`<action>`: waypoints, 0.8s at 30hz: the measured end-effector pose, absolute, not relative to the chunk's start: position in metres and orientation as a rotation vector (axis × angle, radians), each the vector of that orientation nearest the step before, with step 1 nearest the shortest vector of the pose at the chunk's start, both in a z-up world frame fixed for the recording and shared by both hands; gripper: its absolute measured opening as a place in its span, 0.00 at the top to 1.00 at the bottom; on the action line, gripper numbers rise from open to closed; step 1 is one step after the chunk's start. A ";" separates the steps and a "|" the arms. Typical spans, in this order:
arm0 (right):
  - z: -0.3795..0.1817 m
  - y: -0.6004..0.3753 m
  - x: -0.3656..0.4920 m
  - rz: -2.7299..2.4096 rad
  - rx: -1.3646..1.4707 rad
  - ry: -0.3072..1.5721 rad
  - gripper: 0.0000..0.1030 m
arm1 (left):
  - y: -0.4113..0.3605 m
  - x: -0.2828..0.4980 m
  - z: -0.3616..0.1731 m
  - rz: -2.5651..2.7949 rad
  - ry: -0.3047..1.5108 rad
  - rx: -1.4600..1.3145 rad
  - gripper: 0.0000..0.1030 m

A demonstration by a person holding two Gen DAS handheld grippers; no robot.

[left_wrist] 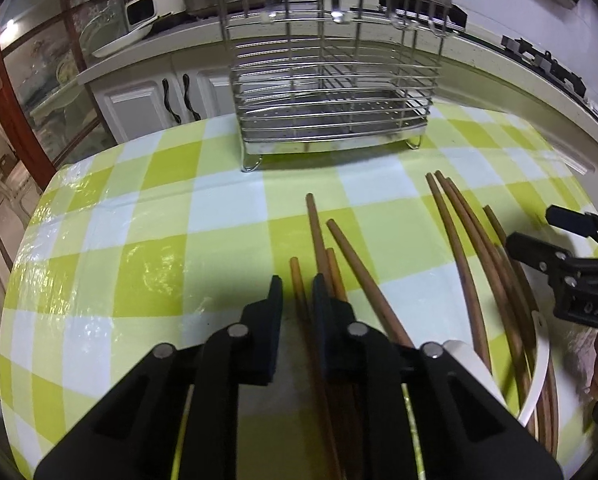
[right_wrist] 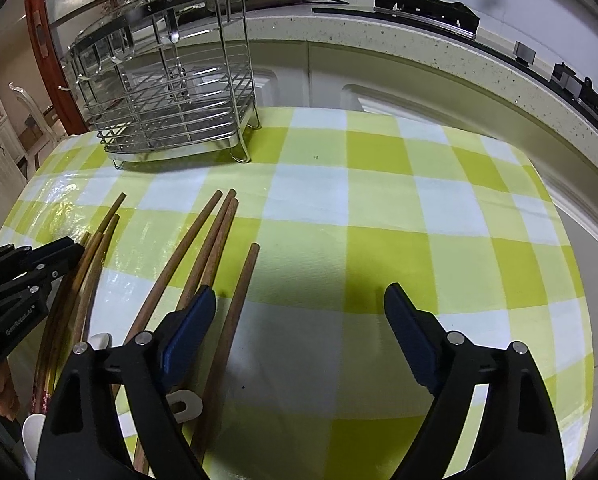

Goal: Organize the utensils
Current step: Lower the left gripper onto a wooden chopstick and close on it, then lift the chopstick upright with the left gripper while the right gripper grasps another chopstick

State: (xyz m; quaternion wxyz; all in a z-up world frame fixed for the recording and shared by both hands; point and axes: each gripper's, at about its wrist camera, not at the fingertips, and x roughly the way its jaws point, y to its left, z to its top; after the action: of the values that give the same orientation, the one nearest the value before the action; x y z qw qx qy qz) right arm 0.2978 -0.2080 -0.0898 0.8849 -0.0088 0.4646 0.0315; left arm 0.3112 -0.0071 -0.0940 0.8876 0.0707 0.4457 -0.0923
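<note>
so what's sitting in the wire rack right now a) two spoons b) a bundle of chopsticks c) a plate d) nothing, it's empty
d: the wire rack shows only its bare perforated bottom through the bars, while the chopsticks all lie on the checked tablecloth in front of it.

Left gripper (left_wrist: 297,292): matte black plastic linkage arms w/ round silver pivot pins; flat black finger pads; yellow-green cable underneath. White lettering on its body, seen from right wrist view. Right gripper (right_wrist: 299,304): same black arms, silver pins, but dark blue finger pads (right_wrist: 409,332). Embossed letters on its housing in left wrist view, partly legible.
</note>
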 end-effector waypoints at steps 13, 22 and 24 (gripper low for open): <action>-0.089 -0.191 0.302 0.179 -0.016 0.977 0.89 | 0.009 0.305 -0.083 -0.208 0.907 0.061 0.95; -0.038 -0.203 0.288 0.169 -0.004 0.844 0.90 | 0.026 0.282 -0.038 -0.200 0.791 0.016 0.95; -0.024 -0.206 0.282 0.164 -0.003 0.812 0.90 | 0.029 0.277 -0.027 -0.198 0.764 0.008 0.95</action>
State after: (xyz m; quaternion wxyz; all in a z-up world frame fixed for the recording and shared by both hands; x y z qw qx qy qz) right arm 0.2823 -0.2059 -0.0242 0.9154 -0.0016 0.3945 0.0797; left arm 0.2768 0.0294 -0.0266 0.9231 0.0037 0.3723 -0.0963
